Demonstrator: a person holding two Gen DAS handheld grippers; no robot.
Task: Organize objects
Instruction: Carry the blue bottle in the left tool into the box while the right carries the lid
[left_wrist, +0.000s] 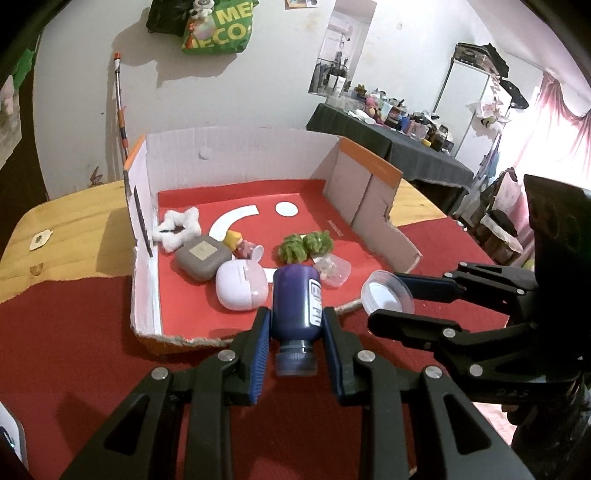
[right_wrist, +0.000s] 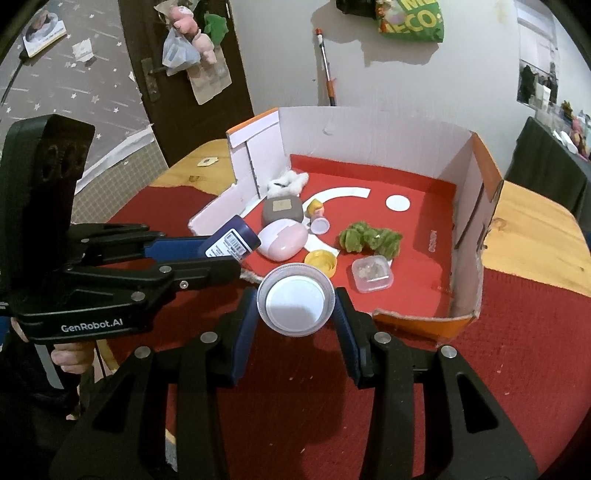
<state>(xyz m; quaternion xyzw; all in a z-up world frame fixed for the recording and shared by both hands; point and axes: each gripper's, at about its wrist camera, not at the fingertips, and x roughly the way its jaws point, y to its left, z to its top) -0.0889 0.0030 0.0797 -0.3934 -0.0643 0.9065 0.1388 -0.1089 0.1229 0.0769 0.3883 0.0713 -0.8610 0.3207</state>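
Two wrist fisheyes, close over the red cloth, both facing the open cardboard box (left_wrist: 236, 155), each catching the other's claw.

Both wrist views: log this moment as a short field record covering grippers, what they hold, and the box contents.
left gripper: shut on dark blue bottle, cap toward the camera
right gripper: shut on round clear lid
position: both held just before the torn front edge of the cardboard box
box contents: grey case, pink-white case, green fuzzy toy, small clear container, yellow cap, white fluffy star, small figurine
surface: red cloth over wooden table
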